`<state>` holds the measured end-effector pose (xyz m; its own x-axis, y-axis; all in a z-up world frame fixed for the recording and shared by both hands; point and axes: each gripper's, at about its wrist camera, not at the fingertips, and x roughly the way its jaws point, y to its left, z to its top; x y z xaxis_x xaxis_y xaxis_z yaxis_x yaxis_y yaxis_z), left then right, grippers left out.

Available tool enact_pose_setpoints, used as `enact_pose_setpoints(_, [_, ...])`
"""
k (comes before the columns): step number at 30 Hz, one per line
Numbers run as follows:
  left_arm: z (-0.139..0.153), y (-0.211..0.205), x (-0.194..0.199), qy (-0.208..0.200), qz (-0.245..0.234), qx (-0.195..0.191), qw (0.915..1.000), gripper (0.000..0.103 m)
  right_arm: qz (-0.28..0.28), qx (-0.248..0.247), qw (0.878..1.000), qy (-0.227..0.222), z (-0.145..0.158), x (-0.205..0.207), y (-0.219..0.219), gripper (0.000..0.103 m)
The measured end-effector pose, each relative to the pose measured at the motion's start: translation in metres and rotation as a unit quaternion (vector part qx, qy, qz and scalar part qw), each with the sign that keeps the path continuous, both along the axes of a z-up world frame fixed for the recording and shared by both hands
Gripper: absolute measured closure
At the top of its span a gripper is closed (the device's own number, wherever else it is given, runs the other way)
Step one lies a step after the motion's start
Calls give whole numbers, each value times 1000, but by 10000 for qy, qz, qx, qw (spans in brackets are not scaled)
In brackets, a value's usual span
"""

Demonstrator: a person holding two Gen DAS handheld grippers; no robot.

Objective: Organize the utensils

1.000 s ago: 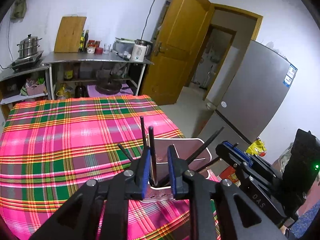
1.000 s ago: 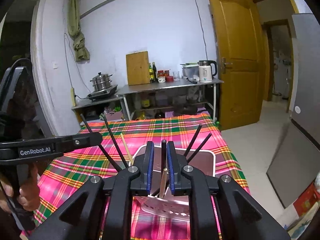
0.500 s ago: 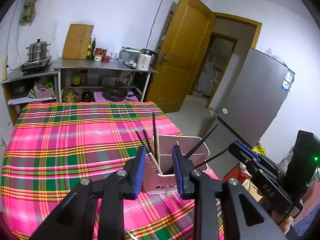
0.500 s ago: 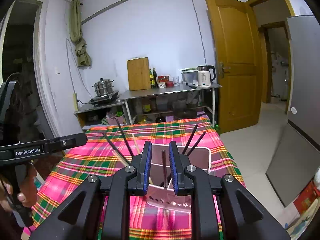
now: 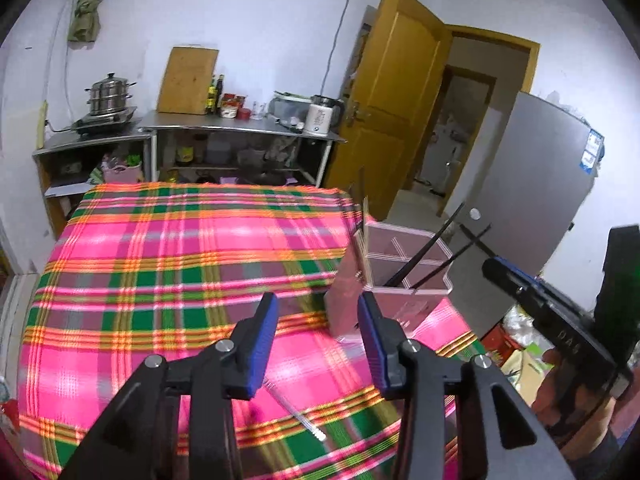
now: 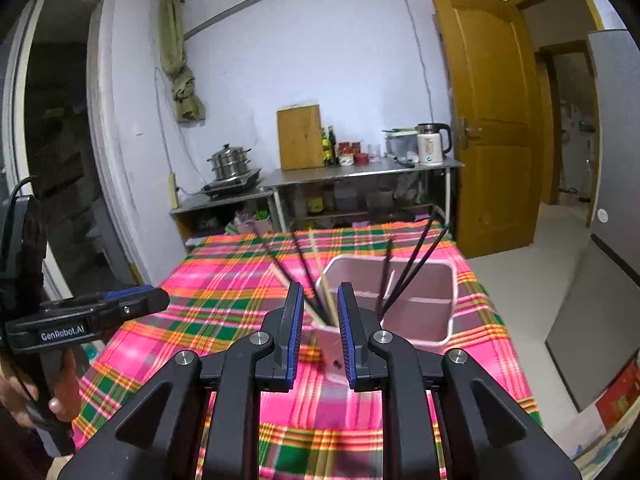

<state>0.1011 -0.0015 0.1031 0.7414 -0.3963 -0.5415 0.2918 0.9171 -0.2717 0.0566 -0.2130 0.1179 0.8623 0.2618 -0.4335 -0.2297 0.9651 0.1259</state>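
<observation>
Holder (image 5: 404,276) motion-blurred; thin utensil (image 5: 304,420) on cloth unidentifiable.

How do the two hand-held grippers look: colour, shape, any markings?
Both are black, with angular arms, silver bolts and two fingers lined with blue pads. The left hand-held gripper reads "GenRobot.AI" in white on its side; a black cable leaves its body. The right hand-held gripper bears "DAS" and a green light.
</observation>
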Motion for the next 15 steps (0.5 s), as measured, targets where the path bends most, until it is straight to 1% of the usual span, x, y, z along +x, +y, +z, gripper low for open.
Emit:
enact_pose_setpoints(7, [-37, 21, -9, 328, 273, 95, 9990, 60, 254, -26, 9991, 345, -29, 0, 15, 85])
enact_pose_setpoints(13, [-72, 34, -5, 701, 512, 268, 9959, 60, 512, -93, 9964, 665, -54, 9, 34, 85])
enact_pose_setpoints(15, [-85, 36, 0, 845, 585, 360, 9941, 63, 600, -137, 9952, 756, -61, 13, 40, 85])
